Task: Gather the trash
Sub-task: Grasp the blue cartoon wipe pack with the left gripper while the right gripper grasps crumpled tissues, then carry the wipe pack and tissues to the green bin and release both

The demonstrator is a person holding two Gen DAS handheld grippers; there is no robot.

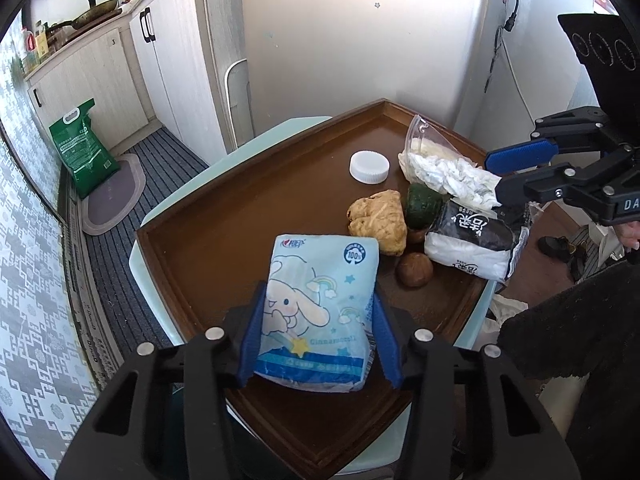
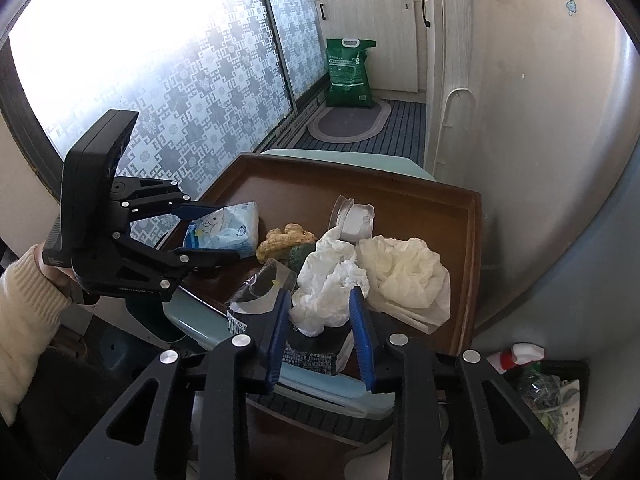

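In the left wrist view, a blue tissue pack (image 1: 320, 312) is gripped between the fingers of the left gripper (image 1: 320, 344) above the brown tray (image 1: 208, 240); at right, crumpled white tissue (image 1: 452, 176) is pinched by the right gripper (image 1: 494, 174). In the right wrist view, that crumpled white tissue (image 2: 328, 288) is clamped between the blue fingers (image 2: 362, 320), above the tray's near edge (image 2: 460, 344)

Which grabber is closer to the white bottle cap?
Right. The right gripper, shut on crumpled tissue, sits just across the plastic bag from the cap. The left gripper holds the blue tissue pack at the tray's near end, farther away.
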